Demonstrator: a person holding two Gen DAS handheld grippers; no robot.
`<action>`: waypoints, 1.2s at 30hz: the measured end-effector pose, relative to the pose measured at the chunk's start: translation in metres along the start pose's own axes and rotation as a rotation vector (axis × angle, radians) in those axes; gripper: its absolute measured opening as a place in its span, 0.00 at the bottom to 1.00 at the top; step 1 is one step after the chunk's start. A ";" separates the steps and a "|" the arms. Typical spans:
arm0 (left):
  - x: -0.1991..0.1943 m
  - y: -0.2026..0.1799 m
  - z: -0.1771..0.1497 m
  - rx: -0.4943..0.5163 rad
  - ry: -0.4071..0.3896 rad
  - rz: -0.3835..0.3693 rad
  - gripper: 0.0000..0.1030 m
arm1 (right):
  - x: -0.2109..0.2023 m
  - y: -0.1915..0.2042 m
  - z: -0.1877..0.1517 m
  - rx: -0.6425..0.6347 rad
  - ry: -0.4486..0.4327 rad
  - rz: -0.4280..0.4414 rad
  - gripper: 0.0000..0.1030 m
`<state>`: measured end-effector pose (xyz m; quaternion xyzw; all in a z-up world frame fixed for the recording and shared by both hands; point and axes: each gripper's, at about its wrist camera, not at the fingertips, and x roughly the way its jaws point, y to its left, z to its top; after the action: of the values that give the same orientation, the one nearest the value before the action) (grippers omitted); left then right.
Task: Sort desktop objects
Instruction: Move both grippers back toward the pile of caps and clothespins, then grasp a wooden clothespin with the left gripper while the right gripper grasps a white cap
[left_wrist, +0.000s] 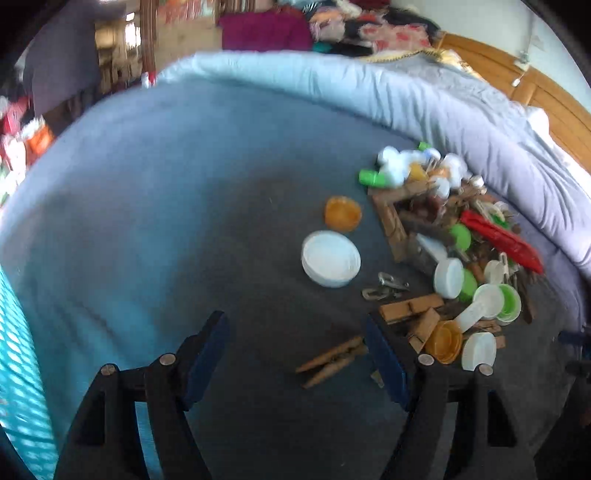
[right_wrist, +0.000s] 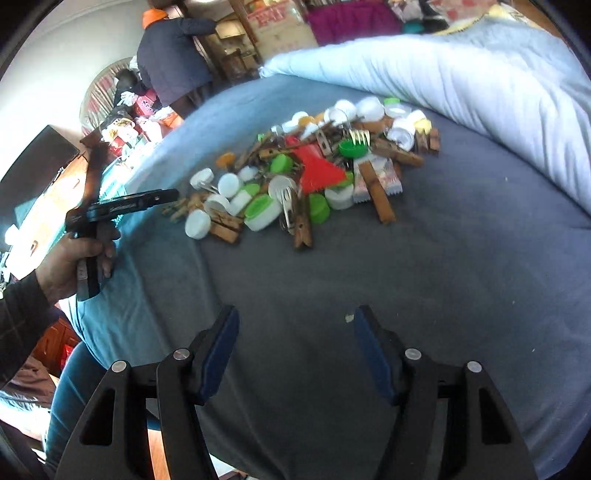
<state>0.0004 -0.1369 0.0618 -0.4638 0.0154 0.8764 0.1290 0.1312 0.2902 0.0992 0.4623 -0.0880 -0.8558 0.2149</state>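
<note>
A mixed pile (right_wrist: 306, 173) of wooden clothespins, white, green and orange lids, forks and a red plastic piece (right_wrist: 317, 170) lies on the grey-blue bed cover (right_wrist: 406, 277). In the left wrist view the pile (left_wrist: 454, 251) is at the right. A white lid (left_wrist: 330, 258), an orange lid (left_wrist: 342, 213) and metal clips (left_wrist: 386, 288) lie apart from it. My left gripper (left_wrist: 295, 354) is open. A loose clothespin (left_wrist: 332, 360) lies on the cover beside its right finger, and neither pad touches it. My right gripper (right_wrist: 295, 343) hangs open over bare cover, short of the pile.
A rolled pale quilt (right_wrist: 480, 85) runs along the far side of the bed behind the pile. A hand (right_wrist: 70, 258) holds the left gripper (right_wrist: 166, 195) at the pile's left edge. A person (right_wrist: 170, 55) stands by cluttered furniture in the background.
</note>
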 end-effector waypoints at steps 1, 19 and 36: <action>-0.001 -0.008 0.000 0.021 -0.005 -0.030 0.75 | 0.003 -0.002 -0.003 0.004 0.009 0.003 0.62; -0.067 -0.101 -0.052 0.111 -0.036 -0.227 0.76 | 0.002 -0.022 -0.019 -0.007 -0.047 0.017 0.68; -0.068 -0.139 -0.085 0.238 -0.044 -0.156 0.13 | 0.014 -0.004 -0.020 -0.113 -0.018 -0.032 0.83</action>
<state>0.1392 -0.0295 0.0813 -0.4257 0.0803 0.8655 0.2513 0.1397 0.2880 0.0758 0.4433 -0.0340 -0.8667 0.2262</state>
